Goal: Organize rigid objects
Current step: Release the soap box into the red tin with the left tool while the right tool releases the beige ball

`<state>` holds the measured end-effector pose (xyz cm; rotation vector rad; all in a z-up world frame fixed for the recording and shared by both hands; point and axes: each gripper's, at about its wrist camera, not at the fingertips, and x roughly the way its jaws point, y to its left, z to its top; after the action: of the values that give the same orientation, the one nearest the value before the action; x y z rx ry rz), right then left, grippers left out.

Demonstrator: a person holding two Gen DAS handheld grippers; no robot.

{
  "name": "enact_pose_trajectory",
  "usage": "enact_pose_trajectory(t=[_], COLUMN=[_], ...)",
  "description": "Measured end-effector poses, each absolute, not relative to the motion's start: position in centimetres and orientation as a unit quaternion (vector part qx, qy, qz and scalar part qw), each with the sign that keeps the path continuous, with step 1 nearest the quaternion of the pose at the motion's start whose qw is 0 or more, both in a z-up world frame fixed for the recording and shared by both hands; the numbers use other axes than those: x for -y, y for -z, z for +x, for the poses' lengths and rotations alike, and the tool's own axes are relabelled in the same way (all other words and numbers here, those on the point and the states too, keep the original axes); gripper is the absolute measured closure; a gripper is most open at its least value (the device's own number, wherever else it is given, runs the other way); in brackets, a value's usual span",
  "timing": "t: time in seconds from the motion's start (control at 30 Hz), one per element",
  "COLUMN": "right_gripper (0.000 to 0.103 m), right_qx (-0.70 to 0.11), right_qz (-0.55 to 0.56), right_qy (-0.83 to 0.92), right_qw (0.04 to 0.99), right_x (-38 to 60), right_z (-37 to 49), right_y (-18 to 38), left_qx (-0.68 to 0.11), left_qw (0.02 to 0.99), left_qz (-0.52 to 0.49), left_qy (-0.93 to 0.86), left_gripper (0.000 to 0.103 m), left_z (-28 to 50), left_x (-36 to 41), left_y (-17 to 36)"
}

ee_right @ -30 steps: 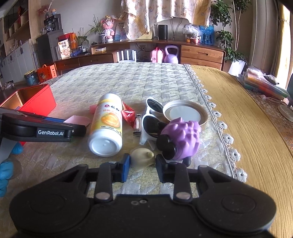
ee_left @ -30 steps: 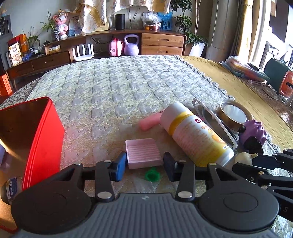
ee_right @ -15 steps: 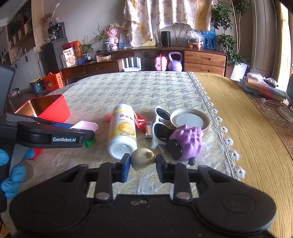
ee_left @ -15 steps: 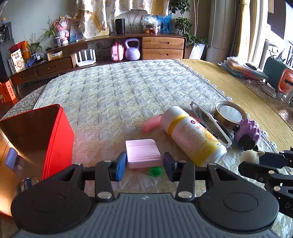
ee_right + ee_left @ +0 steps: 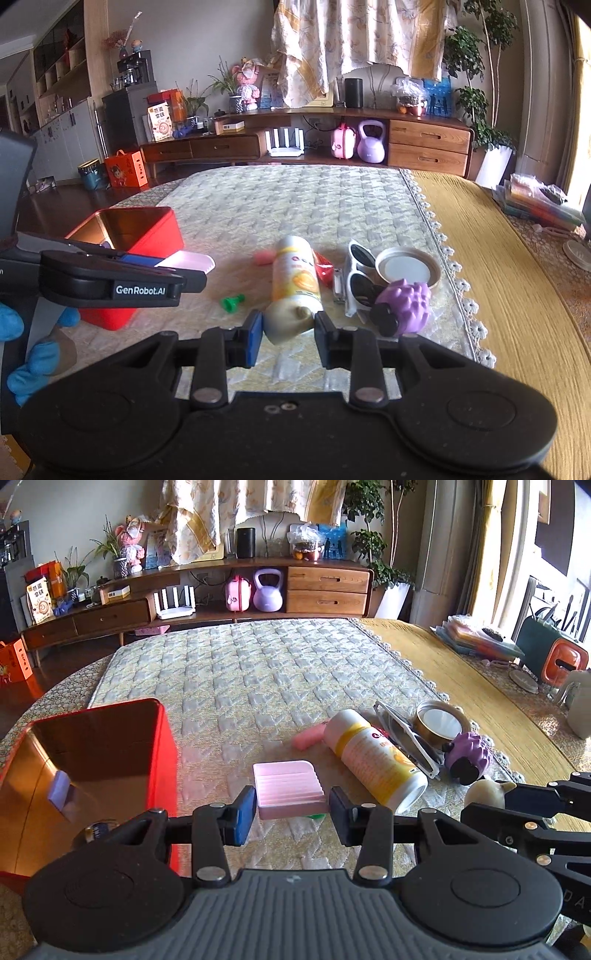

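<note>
Left tongs (image 5: 291, 808) clamp the pink tray (image 5: 288, 788) — right tongs (image 5: 288, 338) a cream figurine (image 5: 286, 321).

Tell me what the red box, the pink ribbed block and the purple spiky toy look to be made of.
Red box: likely painted tin; glossy red outside, mirror-like coppery inside reflecting light.
Pink ribbed block, held in the left gripper: probably hard matte plastic; crisp moulded ridges.
Purple spiky toy: seemingly soft rubber or silicone; rounded matte nubs. Uncertain.
</note>
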<state>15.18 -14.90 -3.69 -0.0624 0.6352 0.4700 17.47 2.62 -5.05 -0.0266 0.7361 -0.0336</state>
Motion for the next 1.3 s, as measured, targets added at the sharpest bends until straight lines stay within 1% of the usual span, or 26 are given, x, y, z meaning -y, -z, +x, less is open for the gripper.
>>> enact_pose_trajectory(t=[0.3,0.73,1.03,1.3], right_gripper=[0.073,0.073,0.073,0.073], right_qx=[-0.290,-0.271,-0.267,-0.295], right_qz=[-0.052,-0.078,-0.092,-0.090], right_qy=[-0.261,-0.308,-0.347,-0.380], right_qw=[0.919,0.909,0.894,0.872], right_x=[11.6,6.7,2.4,-1.6], right_z=[13.3,12.5,13.5,16.4], right_y=[1.1,-0.9,-1.1,-0.1], left_qx=[-0.347,-0.336,-0.333,-0.354], left_qw=[0.938,0.941,0.939,0.929], left_qz=[-0.018,-0.034,-0.042,-0.043], left_qy=[0.015,-0.024,-0.067,-0.097], left_gripper=[0.060,0.060,0.060,0.060], left_z=[14.7,12.0,11.4,12.5], left_x=[-5.0,-10.9,-15.8,-19.3], left_y=[2.8,1.0,1.1,2.3])
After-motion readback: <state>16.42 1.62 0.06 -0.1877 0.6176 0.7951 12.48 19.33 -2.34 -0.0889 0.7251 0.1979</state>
